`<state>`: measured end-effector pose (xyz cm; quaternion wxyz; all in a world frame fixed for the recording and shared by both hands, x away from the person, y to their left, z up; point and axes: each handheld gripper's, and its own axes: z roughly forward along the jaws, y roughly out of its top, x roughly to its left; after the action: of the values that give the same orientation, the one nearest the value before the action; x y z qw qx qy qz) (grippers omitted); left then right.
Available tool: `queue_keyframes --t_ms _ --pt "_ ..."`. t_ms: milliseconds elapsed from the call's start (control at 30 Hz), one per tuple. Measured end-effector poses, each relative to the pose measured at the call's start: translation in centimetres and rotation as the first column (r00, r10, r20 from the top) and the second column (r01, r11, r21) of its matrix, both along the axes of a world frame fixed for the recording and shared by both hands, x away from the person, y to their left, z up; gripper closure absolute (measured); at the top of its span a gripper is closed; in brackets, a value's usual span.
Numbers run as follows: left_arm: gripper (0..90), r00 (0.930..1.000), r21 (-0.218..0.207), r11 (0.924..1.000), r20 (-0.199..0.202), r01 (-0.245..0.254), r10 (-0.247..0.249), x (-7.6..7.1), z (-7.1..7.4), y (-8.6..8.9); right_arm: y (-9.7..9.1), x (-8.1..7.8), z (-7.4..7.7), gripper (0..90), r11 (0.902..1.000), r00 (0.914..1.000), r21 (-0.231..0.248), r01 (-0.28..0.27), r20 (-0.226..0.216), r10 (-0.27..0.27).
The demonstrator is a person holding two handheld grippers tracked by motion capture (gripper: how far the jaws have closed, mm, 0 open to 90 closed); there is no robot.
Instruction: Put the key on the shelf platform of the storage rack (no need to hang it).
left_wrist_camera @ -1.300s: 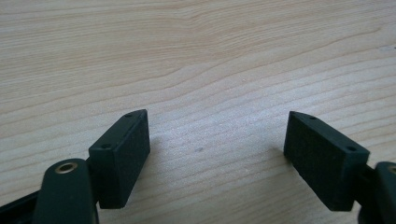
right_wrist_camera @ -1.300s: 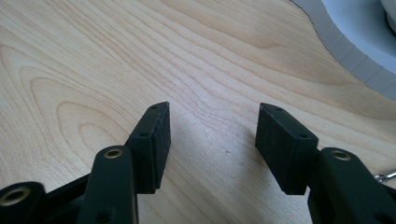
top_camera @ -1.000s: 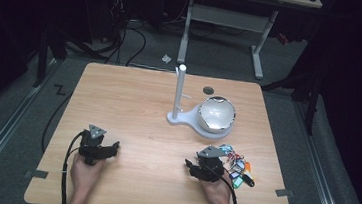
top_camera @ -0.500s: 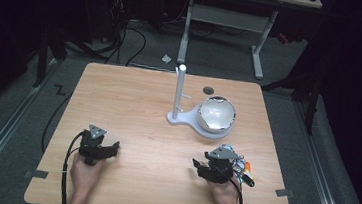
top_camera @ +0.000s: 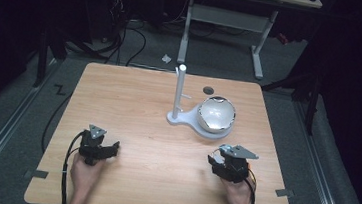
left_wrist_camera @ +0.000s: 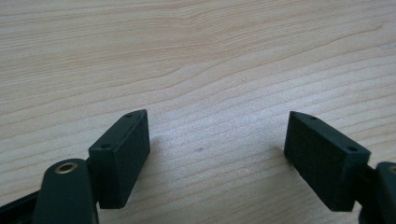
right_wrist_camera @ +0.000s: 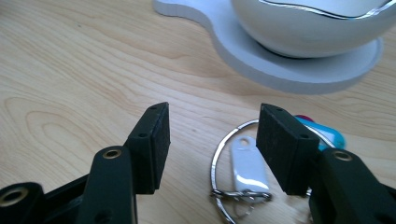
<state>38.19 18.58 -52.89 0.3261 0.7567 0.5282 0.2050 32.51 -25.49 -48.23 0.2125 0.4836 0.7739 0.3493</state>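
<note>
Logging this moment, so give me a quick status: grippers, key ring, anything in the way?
Left gripper open over bare wood. Right gripper open, jaws straddling key ring, not gripped. White stand base with bowl just beyond.

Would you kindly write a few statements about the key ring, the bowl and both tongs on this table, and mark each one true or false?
1. The left tongs stand open over bare wood. True.
2. The right tongs are shut on the key ring. False: they are open, with the ring lying on the table between and beneath the jaws.
3. The white bowl sits on the white stand base. True.
4. A white tag hangs on the key ring. True.
5. The bowl lies beside the left tongs. False: it is nearer the right tongs.
</note>
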Motion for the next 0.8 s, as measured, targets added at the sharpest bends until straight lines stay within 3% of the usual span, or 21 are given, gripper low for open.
queue_keyframes --t_ms 400,800 --pt "22.8 1.0000 0.000 1.0000 0.000 0.000 0.000 0.0 0.0 0.0 -3.3 0.0 0.4 43.8 0.9949 0.9957 -0.040 0.093 0.002 -0.093" --pt "22.8 1.0000 0.001 1.0000 0.000 0.000 0.000 0.0 0.0 0.0 -5.7 0.7 -0.5 42.3 0.9833 0.9832 -0.065 0.170 -0.056 -0.174"
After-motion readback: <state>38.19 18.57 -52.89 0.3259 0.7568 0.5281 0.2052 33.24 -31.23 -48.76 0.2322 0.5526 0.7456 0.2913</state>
